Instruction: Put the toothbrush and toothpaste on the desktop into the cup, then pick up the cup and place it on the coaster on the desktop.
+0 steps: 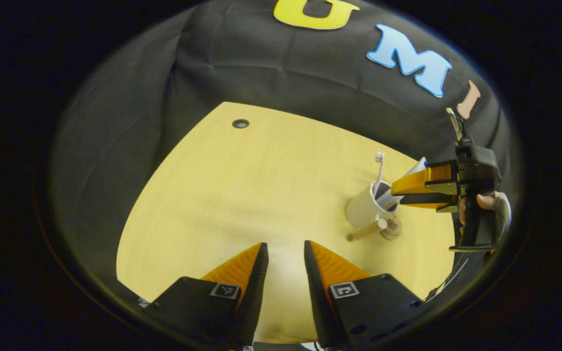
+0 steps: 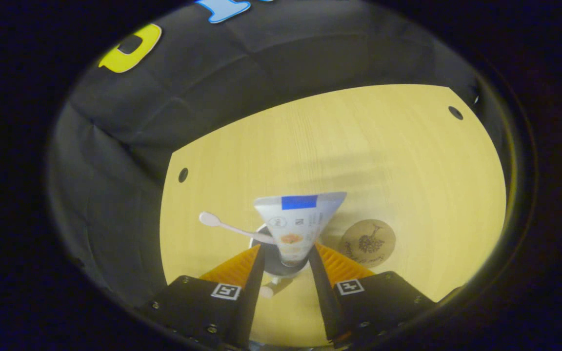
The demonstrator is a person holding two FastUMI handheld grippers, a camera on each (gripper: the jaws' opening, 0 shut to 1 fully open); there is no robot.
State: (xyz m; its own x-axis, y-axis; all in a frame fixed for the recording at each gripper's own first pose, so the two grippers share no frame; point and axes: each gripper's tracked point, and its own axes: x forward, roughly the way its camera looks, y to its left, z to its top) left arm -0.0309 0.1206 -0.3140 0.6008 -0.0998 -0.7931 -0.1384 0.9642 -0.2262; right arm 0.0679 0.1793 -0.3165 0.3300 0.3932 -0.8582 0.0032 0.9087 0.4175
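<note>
Risk, tip-over: the cup (image 2: 276, 263) is tall and narrow, and the toothpaste (image 2: 296, 225) stands high out of it. A sideways nudge from the right tool (image 2: 286, 253) as it backs off would likely topple it.
Risk, tube hang-up: the tube's wide crimped end sits well above the rim; if the fingers drag on it, it may lift back out.
Risk, coaster: the coaster (image 2: 368, 243) lies just beside the cup on the desk (image 2: 359, 146), so a sliding cup could push it.
Cup contents: toothbrush (image 1: 379, 168) leaning in the cup, bristle head up; toothpaste nozzle-down inside.
Cup place: upright on the desk, not yet on the coaster.
Right tool: fingers flank the tube at the rim; whether they press it, I cannot tell.
Left tool (image 1: 286, 256): jaws parted, holding nothing, low over bare desk, well apart from the cup.
</note>
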